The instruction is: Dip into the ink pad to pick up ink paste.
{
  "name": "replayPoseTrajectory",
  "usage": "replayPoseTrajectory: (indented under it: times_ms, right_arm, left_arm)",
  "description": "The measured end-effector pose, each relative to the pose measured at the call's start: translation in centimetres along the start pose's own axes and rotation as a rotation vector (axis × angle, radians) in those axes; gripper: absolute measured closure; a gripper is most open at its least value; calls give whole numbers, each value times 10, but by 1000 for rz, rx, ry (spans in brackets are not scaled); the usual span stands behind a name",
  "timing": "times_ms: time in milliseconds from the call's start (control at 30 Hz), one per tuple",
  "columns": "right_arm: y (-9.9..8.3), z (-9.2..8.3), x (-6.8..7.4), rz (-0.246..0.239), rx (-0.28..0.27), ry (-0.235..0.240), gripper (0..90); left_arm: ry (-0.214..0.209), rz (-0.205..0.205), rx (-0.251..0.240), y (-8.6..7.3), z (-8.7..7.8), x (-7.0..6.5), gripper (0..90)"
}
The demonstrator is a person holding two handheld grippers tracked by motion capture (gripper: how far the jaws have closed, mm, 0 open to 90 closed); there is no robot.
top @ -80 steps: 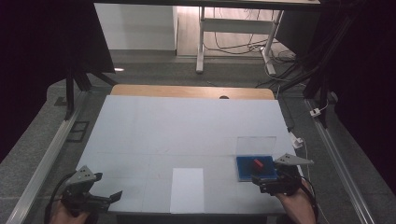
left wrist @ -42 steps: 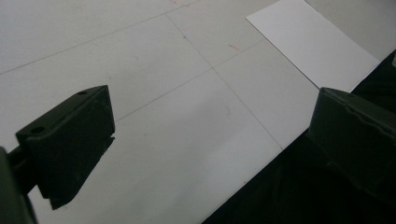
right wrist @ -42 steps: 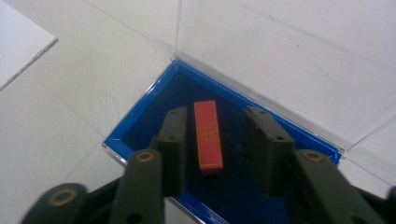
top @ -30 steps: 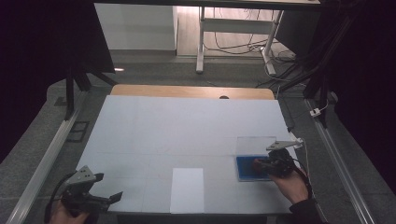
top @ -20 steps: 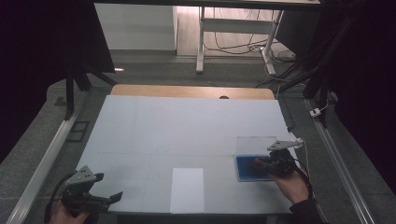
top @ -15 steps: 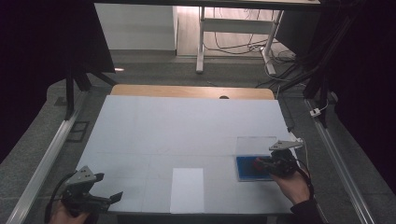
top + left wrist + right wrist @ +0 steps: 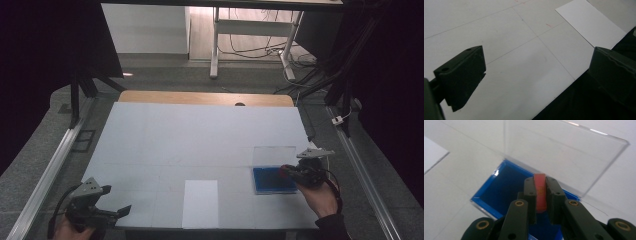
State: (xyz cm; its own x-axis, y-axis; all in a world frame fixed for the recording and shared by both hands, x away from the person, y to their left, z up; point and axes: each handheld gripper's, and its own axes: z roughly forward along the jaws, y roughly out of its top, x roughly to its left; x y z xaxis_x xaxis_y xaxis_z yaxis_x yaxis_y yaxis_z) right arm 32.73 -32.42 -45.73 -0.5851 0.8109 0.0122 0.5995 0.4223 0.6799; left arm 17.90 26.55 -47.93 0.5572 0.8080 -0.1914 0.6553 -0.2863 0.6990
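We note the right hand-held gripper [image 7: 540,195] clamped tight on a small flat red block [image 7: 540,191], holding it edge-up over the shallow blue box [image 7: 506,187], its clear hinged lid [image 7: 559,152] propped open for access, while the left hand-held gripper [image 7: 536,72] idles wide open and empty above the white table [image 7: 200,135].

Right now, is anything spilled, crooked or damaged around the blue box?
Nothing stands out. The blue box sits flat on the table with its clear lid propped open and intact. The right gripper is shut on a small red piece above the box. The white sheet lies flat.
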Motion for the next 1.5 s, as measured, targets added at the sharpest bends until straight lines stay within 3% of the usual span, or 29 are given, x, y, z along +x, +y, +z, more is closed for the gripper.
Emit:
replayPoseTrajectory:
  times_ms: [267, 567, 633, 900, 1167, 1233, 1400, 1500]
  right_arm:
    - [-3, 1, -8, 4, 18, -38, 802]
    - [-5, 5, -10, -3, 48, -56, 803]
    - [-6, 9, -10, -8, 77, -67, 803]
    - [-6, 10, -9, 8, 87, -79, 807]
    - [-4, 14, 1, -50, 105, -119, 808]
    - [-5, 14, 1, -47, 103, -117, 809]
    - [-10, 12, -14, 62, 65, -53, 809]
    - [-10, 11, -15, 73, 64, -50, 809]
  left_arm:
    - [-1, -2, 1, 0, 0, 0, 14]
    - [-1, -3, 2, 0, 0, 0, 16]
    - [-1, -3, 2, 0, 0, 0, 16]
    - [-2, -2, 4, 0, 0, 0, 16]
    - [-1, 2, 8, 0, 1, 0, 17]
    - [-1, 2, 8, 0, 1, 0, 17]
    - [-2, 1, 8, 0, 1, 0, 17]
    - [-2, 1, 8, 0, 1, 0, 17]
